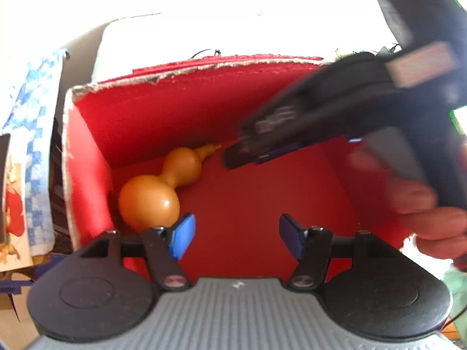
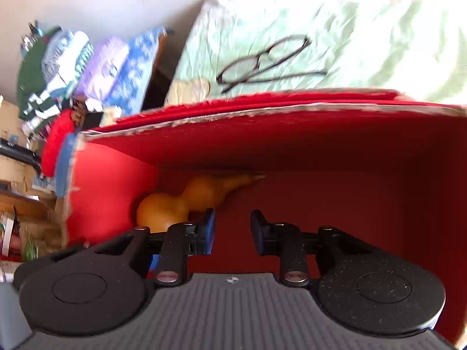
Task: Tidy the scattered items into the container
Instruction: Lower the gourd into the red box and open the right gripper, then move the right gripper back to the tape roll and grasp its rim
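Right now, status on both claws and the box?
Left claw open, empty, above red box. Right claw open, empty, inside the box. Gourd lying in the box's far left corner. Glasses outside on green cloth.

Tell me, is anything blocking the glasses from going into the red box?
Nothing visible does. The glasses lie on the green cloth just beyond the red box's far wall, and the box is open on top. Only a gourd lies inside, in its left corner.

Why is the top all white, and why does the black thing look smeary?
Left wrist view: bright light washes out everything above the red box, and the right gripper is motion-blurred. Right wrist view: softer light, the glasses slightly blurred, the gourd shadowed.
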Demonstrator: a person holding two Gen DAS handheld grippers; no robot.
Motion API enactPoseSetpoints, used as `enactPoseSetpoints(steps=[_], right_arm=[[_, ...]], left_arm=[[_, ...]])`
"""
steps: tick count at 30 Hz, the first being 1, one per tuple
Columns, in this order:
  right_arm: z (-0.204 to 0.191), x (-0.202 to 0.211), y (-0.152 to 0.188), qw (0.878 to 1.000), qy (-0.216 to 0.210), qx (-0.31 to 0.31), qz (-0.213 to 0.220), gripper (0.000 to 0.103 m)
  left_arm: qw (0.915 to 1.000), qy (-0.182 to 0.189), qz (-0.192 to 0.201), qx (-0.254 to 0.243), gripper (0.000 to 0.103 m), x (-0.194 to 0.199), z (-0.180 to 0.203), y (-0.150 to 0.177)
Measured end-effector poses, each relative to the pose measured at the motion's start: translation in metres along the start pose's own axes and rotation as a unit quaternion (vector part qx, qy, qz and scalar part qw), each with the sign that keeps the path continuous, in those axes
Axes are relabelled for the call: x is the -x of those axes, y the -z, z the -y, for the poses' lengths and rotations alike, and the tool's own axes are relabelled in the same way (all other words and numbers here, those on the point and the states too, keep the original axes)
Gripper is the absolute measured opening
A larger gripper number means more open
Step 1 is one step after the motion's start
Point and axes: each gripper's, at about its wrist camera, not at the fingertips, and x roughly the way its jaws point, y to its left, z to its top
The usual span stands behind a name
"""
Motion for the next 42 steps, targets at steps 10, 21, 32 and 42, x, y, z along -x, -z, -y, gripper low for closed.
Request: enactPoseSetpoints(steps=[10,21,32,42], right_arm=[[-0.009,0.094,0.070,0.991,0.022,-0.030,0.126,0.029],[-0.033,0.126,0.153,0.987,0.034,-0.031,0.156,0.029],[-0.058,0.069,0.168,0.996,0.025,0.013,0.089,0.027],[-0.063,0.026,0.161,0.997,0.037,0.034,0.053,0.023]], left_arm=[[0.9978,-0.035,0.051,-0.025,0.081,0.053,0.016,0.036],[0.9918,-0.086,0.090,-0.027,0.082,0.121,0.007,0.105],[0.9977,-0.052,0.036,0.022,0.073,0.088,-0.003,0.150],[0.9956,-0.063,-0.004,0.069,0.053,0.043,-0.007,0.147]])
